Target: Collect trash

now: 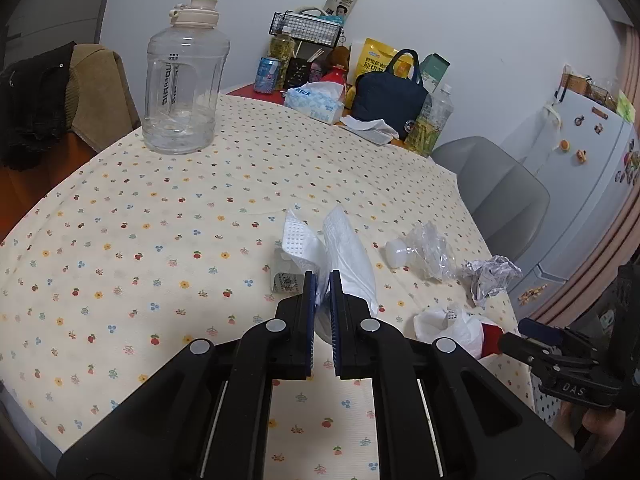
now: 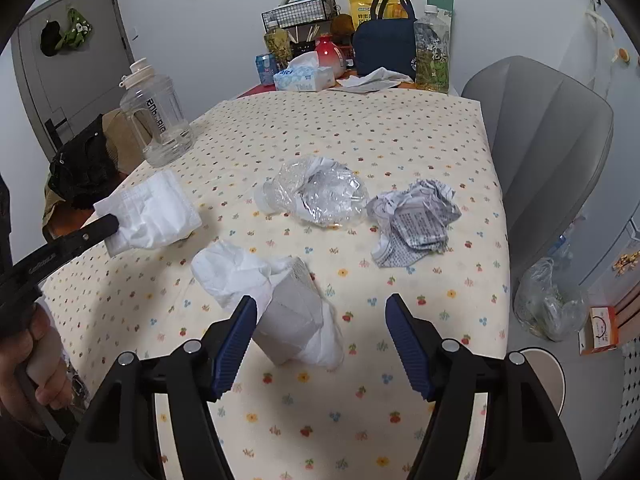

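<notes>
My left gripper (image 1: 323, 280) is shut on a white face mask (image 1: 348, 252) and holds it just above the flowered tablecloth; the mask also shows in the right wrist view (image 2: 152, 210). My right gripper (image 2: 320, 312) is open over a small grey carton wrapped in white tissue (image 2: 292, 312); its left finger is close to the carton. A crushed clear plastic bottle (image 2: 316, 192) and a crumpled printed paper (image 2: 416, 220) lie farther on. In the left wrist view the bottle (image 1: 428, 252), the paper (image 1: 490, 276) and the tissue bundle (image 1: 452, 324) lie to the right.
A big clear water jug (image 1: 184, 80) stands at the table's far left. A tissue box (image 2: 304, 76), a navy bag (image 2: 384, 40), bottles and a wire rack crowd the far end. A grey chair (image 2: 540, 120) stands right of the table. A clear bag (image 2: 548, 304) lies on the floor.
</notes>
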